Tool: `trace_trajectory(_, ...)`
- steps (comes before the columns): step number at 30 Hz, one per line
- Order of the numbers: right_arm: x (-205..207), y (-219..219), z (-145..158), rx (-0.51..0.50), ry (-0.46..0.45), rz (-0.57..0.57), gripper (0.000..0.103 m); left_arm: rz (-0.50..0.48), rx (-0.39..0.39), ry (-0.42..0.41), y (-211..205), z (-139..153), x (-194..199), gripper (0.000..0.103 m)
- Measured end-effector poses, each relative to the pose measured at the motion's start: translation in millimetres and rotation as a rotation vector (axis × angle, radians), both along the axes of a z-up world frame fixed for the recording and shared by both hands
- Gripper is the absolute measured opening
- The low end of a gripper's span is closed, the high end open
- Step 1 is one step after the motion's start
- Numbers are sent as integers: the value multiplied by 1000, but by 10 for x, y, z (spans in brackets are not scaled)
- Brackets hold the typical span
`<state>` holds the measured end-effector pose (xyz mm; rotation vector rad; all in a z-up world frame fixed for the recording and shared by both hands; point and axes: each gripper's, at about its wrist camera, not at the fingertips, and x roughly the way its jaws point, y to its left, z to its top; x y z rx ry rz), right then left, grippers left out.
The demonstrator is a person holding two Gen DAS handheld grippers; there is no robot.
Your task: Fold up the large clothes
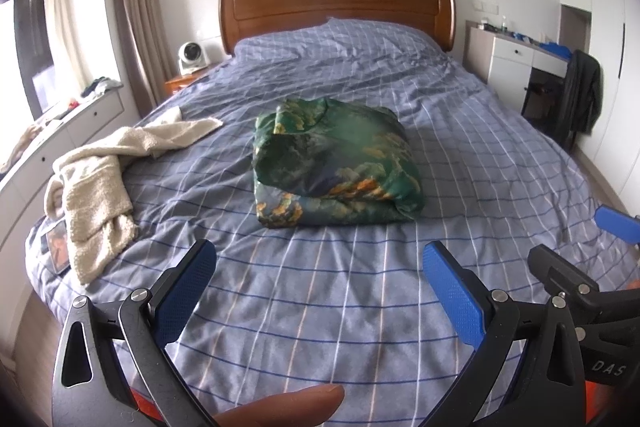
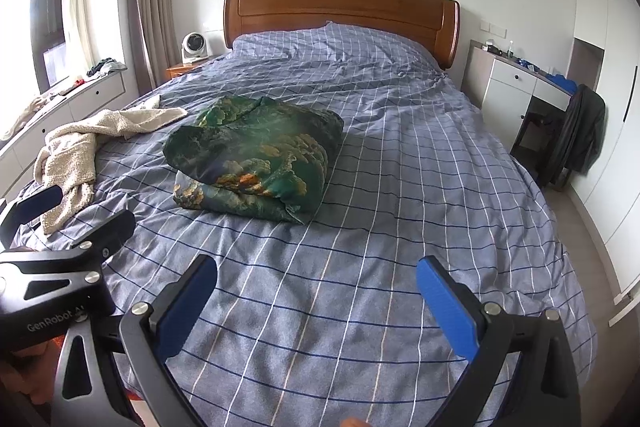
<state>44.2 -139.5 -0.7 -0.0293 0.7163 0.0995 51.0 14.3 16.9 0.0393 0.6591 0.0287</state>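
Note:
A green garment with orange and yellow print (image 1: 334,165) lies folded in a thick bundle on the middle of the bed; it also shows in the right wrist view (image 2: 256,159). A cream fleecy garment (image 1: 104,179) lies crumpled at the bed's left edge, also in the right wrist view (image 2: 80,151). My left gripper (image 1: 320,267) is open and empty, held above the bed's near end, short of the green bundle. My right gripper (image 2: 316,283) is open and empty, beside it on the right. Each gripper shows at the edge of the other's view.
The bed (image 1: 360,307) has a blue checked sheet and a wooden headboard (image 1: 336,3). A phone or card (image 1: 58,247) lies by the cream garment. A nightstand with a white fan (image 1: 190,57) stands left, a white desk and a chair with a dark jacket (image 1: 582,95) right.

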Motion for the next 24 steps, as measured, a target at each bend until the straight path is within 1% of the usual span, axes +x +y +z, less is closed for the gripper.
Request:
trace_trajectory(9,27,6,31,-4,0,4,101,4,-1,-6,27,23,-3,103)
trace_trajectory(24,4,51,32,-9,1,11,101,1,-9,9,66,-9,16,102)
